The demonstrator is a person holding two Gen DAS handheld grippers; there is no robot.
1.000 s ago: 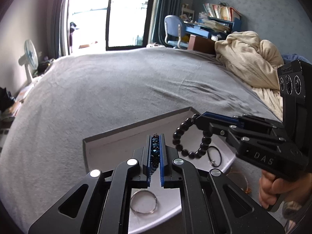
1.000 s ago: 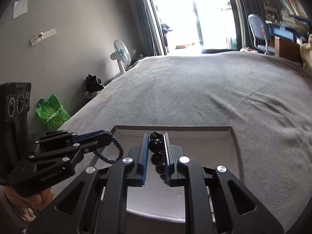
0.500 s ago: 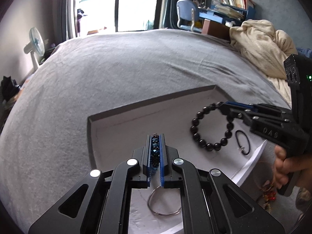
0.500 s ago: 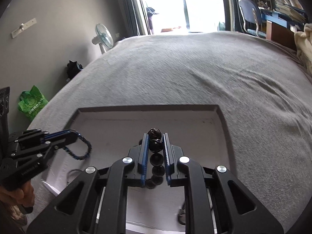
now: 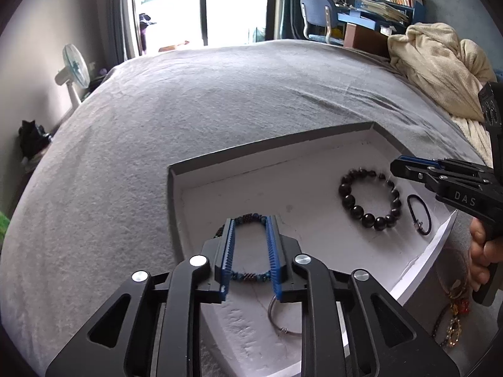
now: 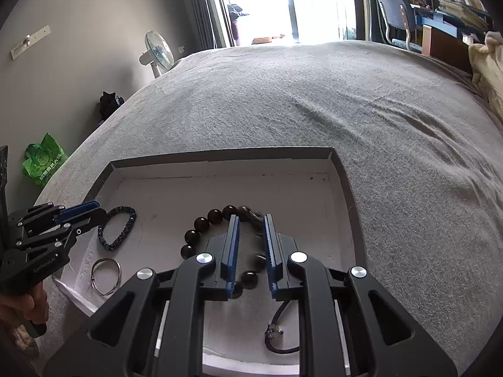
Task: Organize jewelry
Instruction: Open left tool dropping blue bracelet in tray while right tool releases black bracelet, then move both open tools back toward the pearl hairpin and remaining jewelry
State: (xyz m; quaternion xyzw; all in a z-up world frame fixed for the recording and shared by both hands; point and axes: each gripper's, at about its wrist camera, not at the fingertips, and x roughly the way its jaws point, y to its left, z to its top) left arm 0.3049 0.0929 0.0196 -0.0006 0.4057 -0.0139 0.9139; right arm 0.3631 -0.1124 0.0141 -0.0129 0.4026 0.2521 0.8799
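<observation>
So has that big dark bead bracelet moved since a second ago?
Yes. The dark bead bracelet hung above the tray's near edge in the right tool; now it lies flat on the tray floor beside the black cord loop.

**Camera setup: two wrist fisheyes, both aimed down at the tray**

Left wrist view: sits just behind the left gripper (image 5: 250, 242), looking forward along its fingers and downward, close over the near-left corner of the white tray (image 5: 171, 188) on the grey bed (image 5: 188, 110).

Right wrist view: same mounting behind the right gripper (image 6: 250, 242), pitched downward, close over the tray's right half.

Overlap: both see the tray floor, the bed beyond it, the bright window (image 6: 314, 0) and the standing fan (image 5: 74, 72). Each view catches the other gripper at its frame edge.
</observation>
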